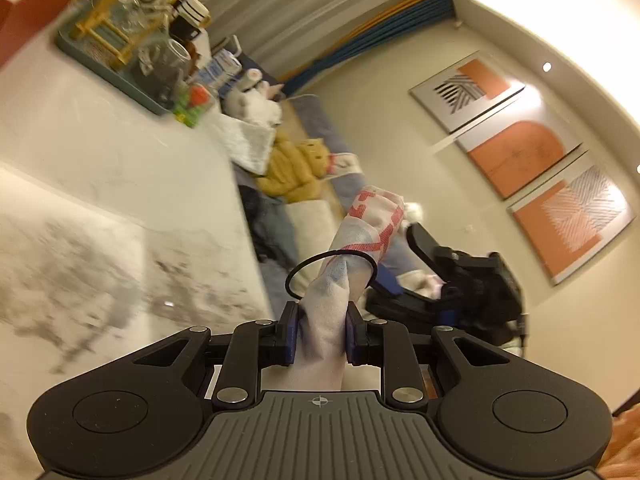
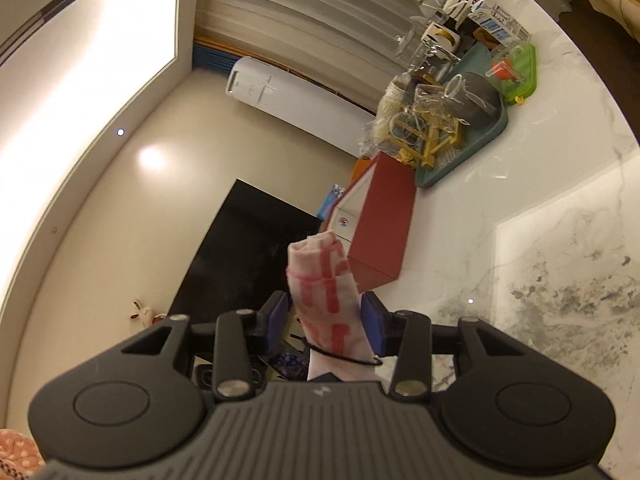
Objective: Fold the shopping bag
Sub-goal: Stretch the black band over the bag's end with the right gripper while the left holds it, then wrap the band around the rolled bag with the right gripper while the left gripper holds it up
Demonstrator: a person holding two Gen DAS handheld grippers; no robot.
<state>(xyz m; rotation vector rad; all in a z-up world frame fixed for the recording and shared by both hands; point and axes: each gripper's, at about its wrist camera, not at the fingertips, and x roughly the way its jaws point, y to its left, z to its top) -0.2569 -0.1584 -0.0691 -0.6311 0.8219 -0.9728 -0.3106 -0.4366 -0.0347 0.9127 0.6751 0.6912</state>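
The left hand-held gripper (image 1: 321,330) sits nearest its camera, its blue pads pressed hard into the lower end of the bag (image 1: 352,256), which is already rolled into a tight soft cylinder, white with red and faint blue print. A thin black band (image 1: 332,258) loops loosely around the roll just above that pinch, partly standing off the cloth. In the right wrist view the roll runs up between the fingers of the right hand-held gripper (image 2: 325,322); its jaws stand partly spread on either side of the bag, and I cannot tell whether the pads press on it or merely flank it. The bag hangs in the air between the two tools, off to the side of the marble desk (image 1: 100,152) and well apart from the cluttered tray (image 2: 464,160) at its far end. By my judgement the bag is light, limp and compressible, with a slick weave that will spring open if released, so the best hold is across the roll's middle, squeezing all layers. The band looks elastic and thin, likely to slip off the end.
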